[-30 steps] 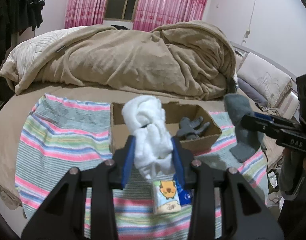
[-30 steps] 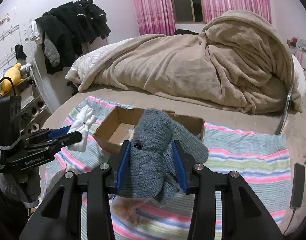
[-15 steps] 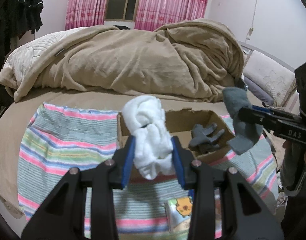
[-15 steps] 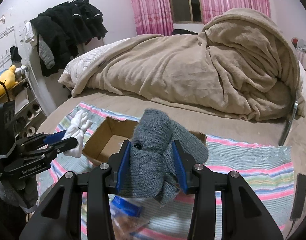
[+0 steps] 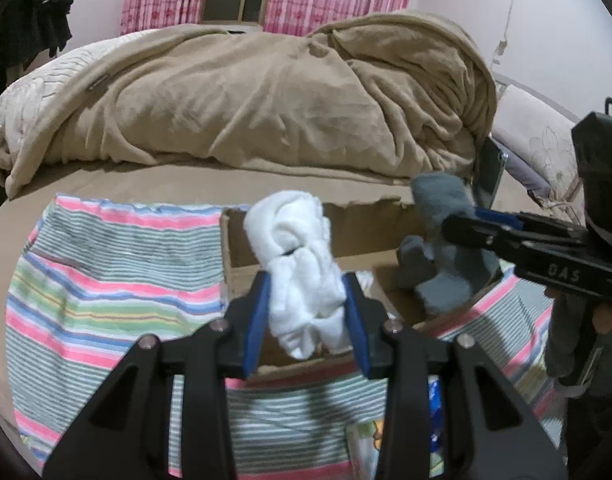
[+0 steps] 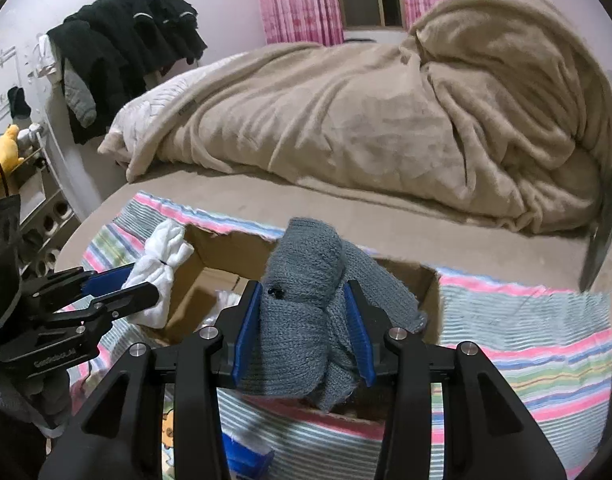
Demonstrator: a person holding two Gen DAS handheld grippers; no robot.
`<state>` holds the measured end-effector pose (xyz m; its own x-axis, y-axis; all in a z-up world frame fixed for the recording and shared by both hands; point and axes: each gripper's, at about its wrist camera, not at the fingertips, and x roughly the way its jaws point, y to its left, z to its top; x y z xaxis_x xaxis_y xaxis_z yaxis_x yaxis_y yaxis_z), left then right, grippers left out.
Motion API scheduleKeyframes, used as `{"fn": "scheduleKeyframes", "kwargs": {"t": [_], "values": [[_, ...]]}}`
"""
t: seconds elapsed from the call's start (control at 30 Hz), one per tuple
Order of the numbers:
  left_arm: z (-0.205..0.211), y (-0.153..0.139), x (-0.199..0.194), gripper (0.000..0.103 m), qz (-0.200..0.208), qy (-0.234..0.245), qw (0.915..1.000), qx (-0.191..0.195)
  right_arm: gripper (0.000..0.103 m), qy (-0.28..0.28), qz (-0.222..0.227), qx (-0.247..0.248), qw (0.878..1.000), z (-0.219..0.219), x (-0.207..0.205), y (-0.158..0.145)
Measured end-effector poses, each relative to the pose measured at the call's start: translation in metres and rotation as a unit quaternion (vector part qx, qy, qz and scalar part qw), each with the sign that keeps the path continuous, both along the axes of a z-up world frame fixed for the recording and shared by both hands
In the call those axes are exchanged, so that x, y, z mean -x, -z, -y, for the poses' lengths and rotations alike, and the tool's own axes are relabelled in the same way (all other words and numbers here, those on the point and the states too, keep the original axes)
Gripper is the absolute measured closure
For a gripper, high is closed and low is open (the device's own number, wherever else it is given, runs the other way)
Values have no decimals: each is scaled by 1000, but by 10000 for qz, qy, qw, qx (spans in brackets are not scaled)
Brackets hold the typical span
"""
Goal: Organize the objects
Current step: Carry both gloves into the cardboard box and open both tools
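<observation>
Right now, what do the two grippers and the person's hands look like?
Both grippers, left and right, are matte black with angular cut-out arms, silver screws and blue finger pads. White lettering marks each body's side. A black camera block with a cable sits on top. The hands wear grey gloves.

Landmark: cardboard box [image 5: 306,236], sitting on striped cloth [image 5: 106,280] spread over bed [image 5: 226,184]. Heaped blanket [image 5: 266,92] behind box. Left tongs [image 5: 306,320] at box's near-left edge, sock bundle [image 5: 298,264] clamped between them, above box wall. Right tongs [image 6: 304,328] over box's right half, knit bundle [image 6: 306,292] pinched between them. Another knit item [image 5: 412,264] in box, right side. Small packets [image 6: 242,456] on cloth, in front of box. Hanging clothes [image 6: 122,48] far left of box.
</observation>
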<state>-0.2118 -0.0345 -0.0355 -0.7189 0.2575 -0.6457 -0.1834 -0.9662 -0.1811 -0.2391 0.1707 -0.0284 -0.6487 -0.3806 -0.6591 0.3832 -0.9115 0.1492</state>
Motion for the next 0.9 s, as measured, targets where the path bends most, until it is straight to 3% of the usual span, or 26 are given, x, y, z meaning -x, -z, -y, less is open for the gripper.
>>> {"fn": "scheduleKeyframes", "kwargs": {"t": [0.47, 0.77, 0.9], "values": [[-9, 30, 12, 64, 398, 14, 9991, 165, 58, -60, 441, -349, 9984, 19, 15, 54], [-10, 28, 6, 59, 373, -168, 9989, 224, 52, -22, 403, -126, 9991, 13, 9, 52], [-10, 22, -2, 46, 254, -195, 9994, 125, 47, 48, 414, 95, 9991, 3, 3, 46]]}}
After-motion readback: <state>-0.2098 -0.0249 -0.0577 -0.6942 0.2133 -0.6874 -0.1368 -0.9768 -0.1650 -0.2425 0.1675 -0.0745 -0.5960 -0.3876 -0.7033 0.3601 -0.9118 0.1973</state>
